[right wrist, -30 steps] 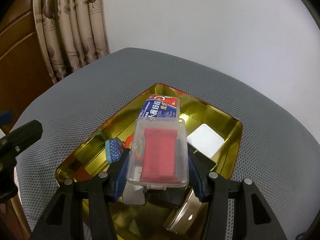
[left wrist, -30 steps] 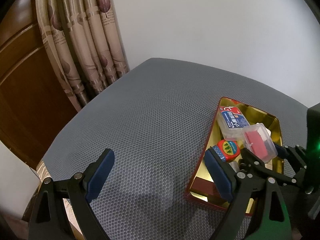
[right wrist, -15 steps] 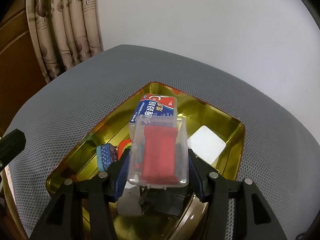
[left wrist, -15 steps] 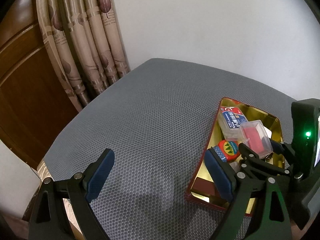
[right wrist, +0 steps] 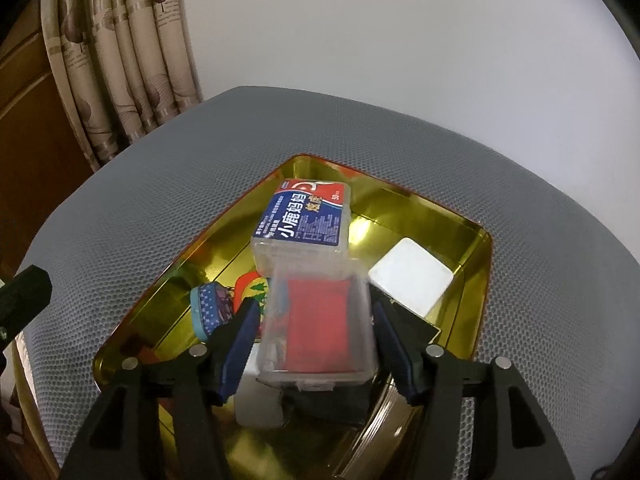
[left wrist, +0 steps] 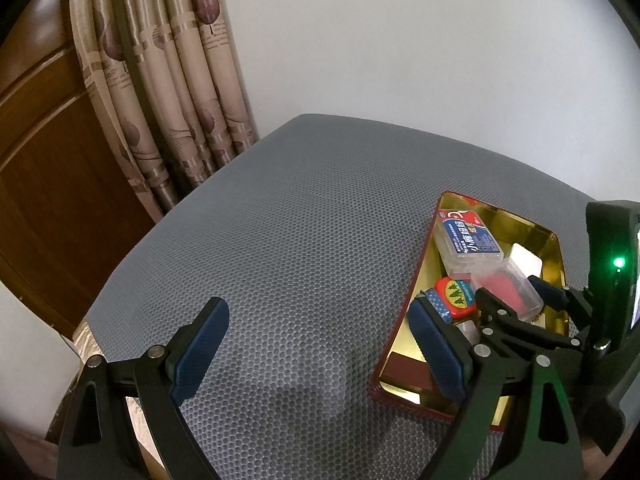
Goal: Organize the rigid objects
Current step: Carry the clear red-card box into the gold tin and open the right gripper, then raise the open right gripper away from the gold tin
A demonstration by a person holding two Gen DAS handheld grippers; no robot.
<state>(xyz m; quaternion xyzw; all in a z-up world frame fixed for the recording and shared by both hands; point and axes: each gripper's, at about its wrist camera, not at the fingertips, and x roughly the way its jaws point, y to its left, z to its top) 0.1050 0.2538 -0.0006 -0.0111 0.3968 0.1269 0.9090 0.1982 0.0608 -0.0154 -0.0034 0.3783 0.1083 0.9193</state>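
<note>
I am working in a home room: patterned beige curtains [left wrist: 160, 80] hang beside a panelled wooden door [left wrist: 44, 168] (left of view), behind a grey mesh cushion [left wrist: 280, 240] against a plain white wall [left wrist: 420, 40].

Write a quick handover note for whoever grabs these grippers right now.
Left gripper: open, holding nothing, over the grey mat beside the gold tray.
Right gripper: jaws have just been opening; the clear box with the red insert sits between them, gaps visible on both sides, so it looks released.
In the tray: that clear box, leaning on the blue-label box; a white square; a red tin; blue tape.
Done: clear box delivered.
Left: pull the right gripper clear; nothing else shows on the mat.
</note>
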